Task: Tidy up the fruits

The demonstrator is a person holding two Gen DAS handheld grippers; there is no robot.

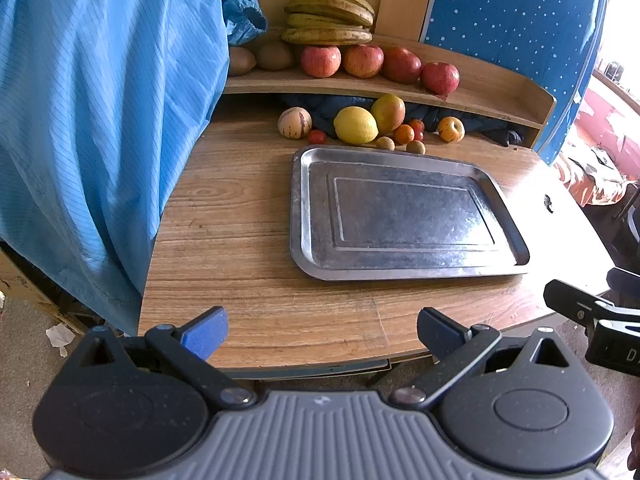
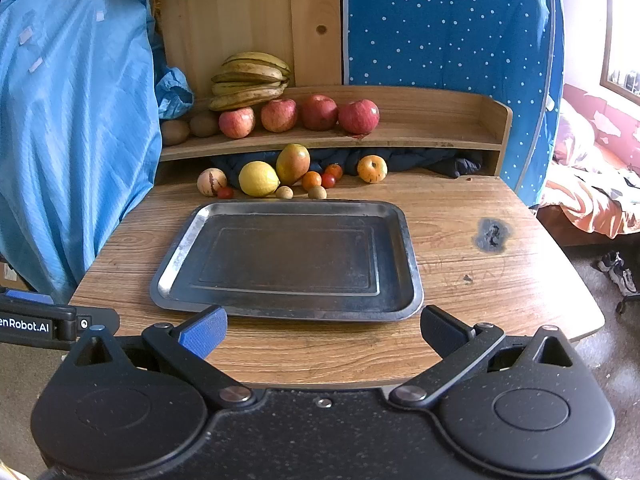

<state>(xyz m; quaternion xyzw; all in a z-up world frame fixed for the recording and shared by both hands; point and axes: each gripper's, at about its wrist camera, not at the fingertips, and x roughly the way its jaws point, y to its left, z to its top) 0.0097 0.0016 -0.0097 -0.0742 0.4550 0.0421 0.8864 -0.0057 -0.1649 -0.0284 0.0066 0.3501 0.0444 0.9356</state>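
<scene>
Fruits clustered behind bare steel tray, left claw and right claw spread wide

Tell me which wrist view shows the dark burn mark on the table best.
The right wrist view: the burn mark sits clear and large on the table, right of the tray. The left wrist view shows it only as a small dark speck near the table's right edge, squeezed by the fisheye.

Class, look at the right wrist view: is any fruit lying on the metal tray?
No, the metal tray is bare; the lemon sits behind it.
</scene>
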